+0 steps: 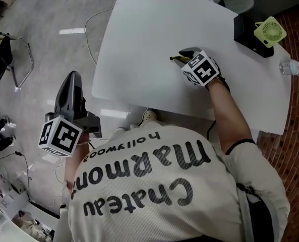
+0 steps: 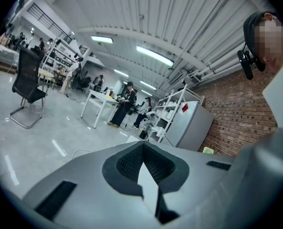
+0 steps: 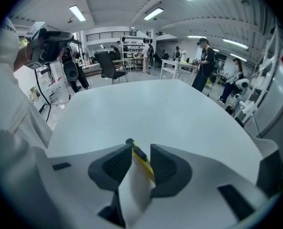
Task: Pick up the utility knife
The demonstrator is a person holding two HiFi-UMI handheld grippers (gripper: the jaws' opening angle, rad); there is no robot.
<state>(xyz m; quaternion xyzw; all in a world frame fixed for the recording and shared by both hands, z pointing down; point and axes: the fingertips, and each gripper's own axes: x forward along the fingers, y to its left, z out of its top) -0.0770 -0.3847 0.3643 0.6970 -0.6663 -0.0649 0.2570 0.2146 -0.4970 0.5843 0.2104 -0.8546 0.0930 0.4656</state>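
A yellow and black utility knife (image 1: 178, 58) lies on the white table (image 1: 139, 44), near its middle. My right gripper (image 1: 187, 55) points steeply down over it. In the right gripper view the knife (image 3: 141, 157) lies between the two dark pads, close along the right pad (image 3: 166, 168), with a white gap to the left pad (image 3: 111, 168). The jaws stand apart and do not press on it. My left gripper (image 1: 72, 79) hangs off the table's left edge above the grey floor, its jaw tips meeting with nothing between them (image 2: 143, 144).
A light green fan (image 1: 270, 32) sits on a black box (image 1: 247, 34) at the table's far right corner. A small clear object (image 1: 290, 67) lies near the right edge. A black chair (image 1: 0, 59) stands on the floor at left, where a cable trails. Brick shows on the right.
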